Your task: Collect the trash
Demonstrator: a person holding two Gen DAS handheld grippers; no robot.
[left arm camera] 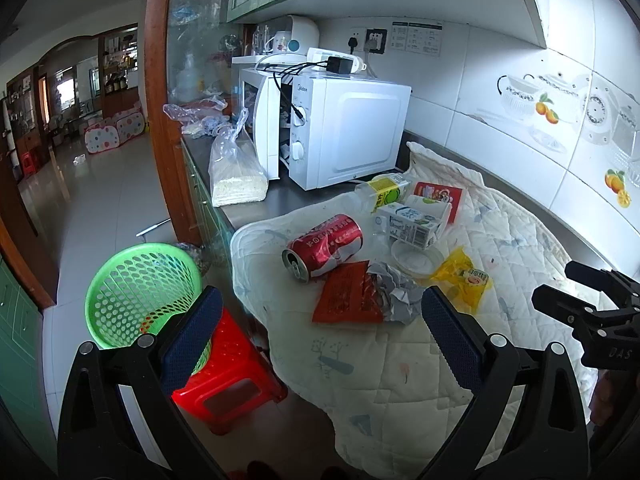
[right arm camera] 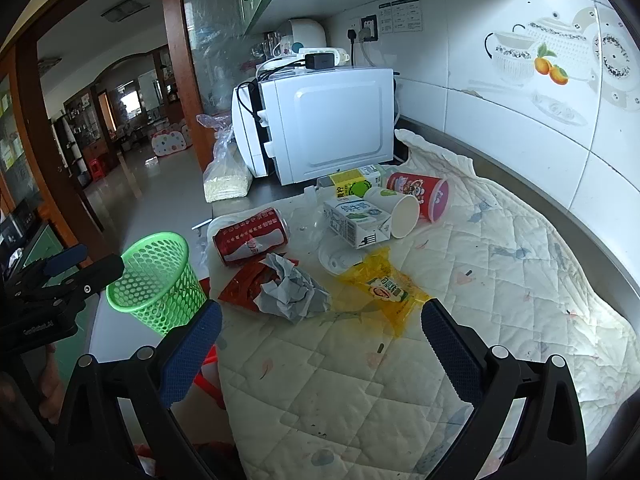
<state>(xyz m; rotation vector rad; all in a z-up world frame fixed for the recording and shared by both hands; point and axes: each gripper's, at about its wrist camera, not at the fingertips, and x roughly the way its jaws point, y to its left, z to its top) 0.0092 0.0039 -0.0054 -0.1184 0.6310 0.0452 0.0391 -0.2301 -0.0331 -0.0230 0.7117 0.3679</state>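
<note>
Left claw [left arm camera: 320,336]: I am holding it wide, gripping nothing, low in the frame.
Right claw [right arm camera: 320,340]: I am spreading it wide too, holding nothing.
Trash: crumpled grey paper [right arm camera: 290,292], red wrapper [left arm camera: 348,298], cola can [left arm camera: 324,246] and milk carton [right arm camera: 354,220] are lying mid-frame on the quilted cloth [right arm camera: 400,380].
Green basket [left arm camera: 138,292]: sitting lower left on a red stool [left arm camera: 228,376].

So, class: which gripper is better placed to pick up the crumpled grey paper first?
Probably the left gripper: open, it has the crumpled grey paper between its fingertips and the green basket beside it. The right gripper is open too, nearer the yellow wrapper.
</note>
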